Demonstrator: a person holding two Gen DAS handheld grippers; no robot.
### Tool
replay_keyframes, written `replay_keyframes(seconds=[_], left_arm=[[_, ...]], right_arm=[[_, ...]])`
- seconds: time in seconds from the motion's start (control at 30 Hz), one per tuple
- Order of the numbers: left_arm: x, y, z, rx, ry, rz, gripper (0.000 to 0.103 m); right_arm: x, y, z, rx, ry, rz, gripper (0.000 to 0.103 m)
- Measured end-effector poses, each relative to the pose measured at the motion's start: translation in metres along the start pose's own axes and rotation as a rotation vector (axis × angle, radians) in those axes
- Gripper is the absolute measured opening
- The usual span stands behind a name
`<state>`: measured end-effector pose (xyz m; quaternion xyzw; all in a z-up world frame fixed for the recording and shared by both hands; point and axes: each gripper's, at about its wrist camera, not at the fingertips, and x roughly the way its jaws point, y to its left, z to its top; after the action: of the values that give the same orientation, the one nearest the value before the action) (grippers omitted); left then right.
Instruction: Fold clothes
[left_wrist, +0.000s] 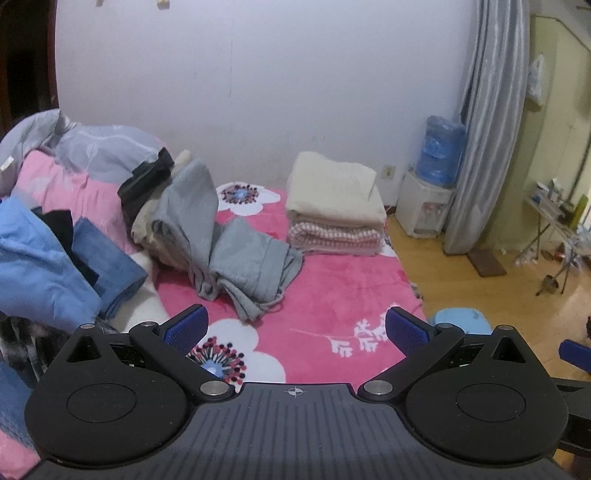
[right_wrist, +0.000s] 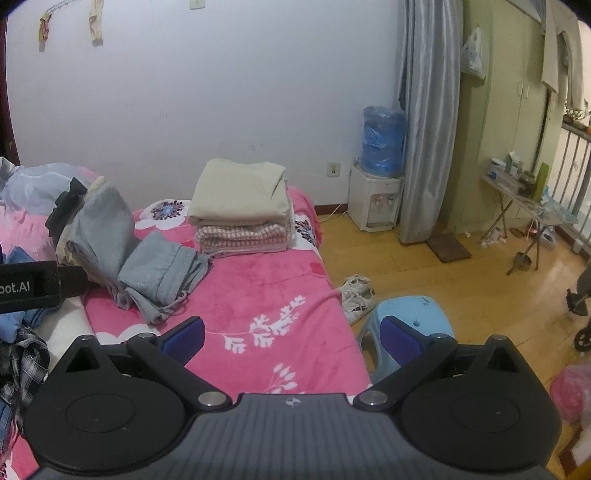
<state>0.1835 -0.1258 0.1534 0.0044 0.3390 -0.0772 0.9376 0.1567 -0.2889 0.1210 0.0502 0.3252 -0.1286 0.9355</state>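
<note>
Pink fleece, printed with white flowers, covers the bed (left_wrist: 332, 288) where a crumpled grey garment (left_wrist: 236, 254) waits to be folded. Both tools hang above the bed's near edge with nothing in them: the left gripper (left_wrist: 295, 328) and the right gripper (right_wrist: 291, 338) each show their blue pads spread wide, bare blanket between them.

Beyond the grey garment, toward the wall, stands a folded stack (left_wrist: 334, 210), cream on top and pink stripes beneath. Left of the grey garment sits an unsorted heap (left_wrist: 55, 254) of blue, black and beige clothing, and part of the grey cloth drapes up onto it.

That overlap looks like the main risk: a pull on the upper end of the grey garment could drag neighbouring pieces along with it. Its loose drawstring and bunched layers could also lead a gripper to pinch several thicknesses at once, spoiling a clean spread.

From the left gripper the grey garment lies ahead and slightly left, apart from the pads; from the right gripper it lies ahead and well to the left.
</note>
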Motion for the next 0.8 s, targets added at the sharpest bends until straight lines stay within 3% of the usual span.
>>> replay_keyframes(seconds=[0.4,0.6,0.8], left_arm=[[-0.004,-0.002,-0.009,0.008,0.029,0.047,0.103],[0.0,0.0,-0.011,-0.015,0.08,0.038,0.103],[-0.002,-0.001,-0.01,-0.032,0.078,0.037,0.103]], right_arm=[[-0.001,0.011,-0.003,-0.041,0.039,-0.027,0.103],[-0.004,0.011,-0.007,-0.039,0.057,-0.053,0.103],[-0.006,0.01,-0.009,-0.049,0.074,-0.06,0.103]])
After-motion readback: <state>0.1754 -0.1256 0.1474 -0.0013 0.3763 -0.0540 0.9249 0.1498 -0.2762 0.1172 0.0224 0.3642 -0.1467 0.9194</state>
